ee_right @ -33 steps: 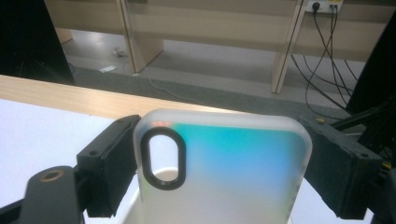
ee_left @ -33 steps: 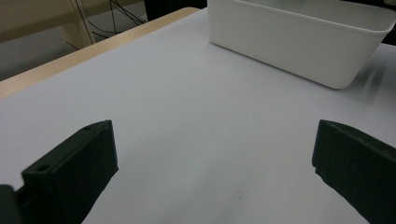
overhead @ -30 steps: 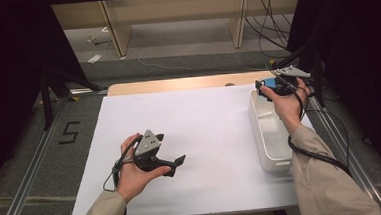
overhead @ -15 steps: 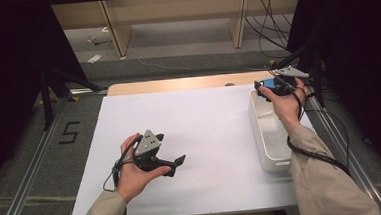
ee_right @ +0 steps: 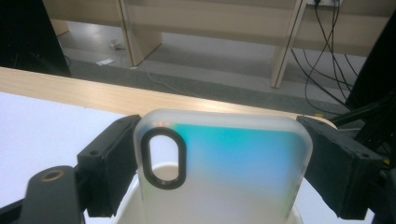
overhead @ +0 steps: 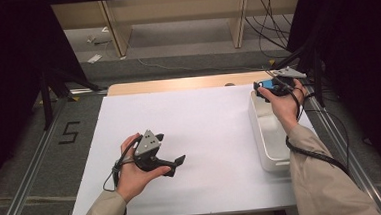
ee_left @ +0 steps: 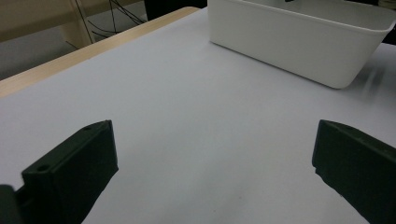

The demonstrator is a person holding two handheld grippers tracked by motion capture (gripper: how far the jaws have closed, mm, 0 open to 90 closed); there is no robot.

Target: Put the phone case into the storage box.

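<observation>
Right gripper view: a phone case, translucent with a teal-to-blue fade and a black-ringed camera cutout at its 9 o'clock side, is clamped across its width between the two black jaws, pads pressed on both edges. The jaws are spread wide, as the case's width demands. Directly below the case, the rim of a white bin is seen, so the case is held above the bin's far end rather than inside it.

In the high view, the right gripper is placed at roughly 2 o'clock of the white table sheet, over the far end of the bin, which is laid along the sheet's 3 o'clock edge. The case is visible there as a small blue patch at the gripper.

The left gripper is parked at about 7 o'clock on the sheet, pointed toward 3 o'clock. In the left gripper view its jaws are spread wide with nothing between them; the bare sheet and the bin's side wall are seen beyond.

Progress, as judged: pickup and carry are done, the case is positioned over the bin. Left to do: lowering into the bin and release. Bin contents cannot be made out.
</observation>
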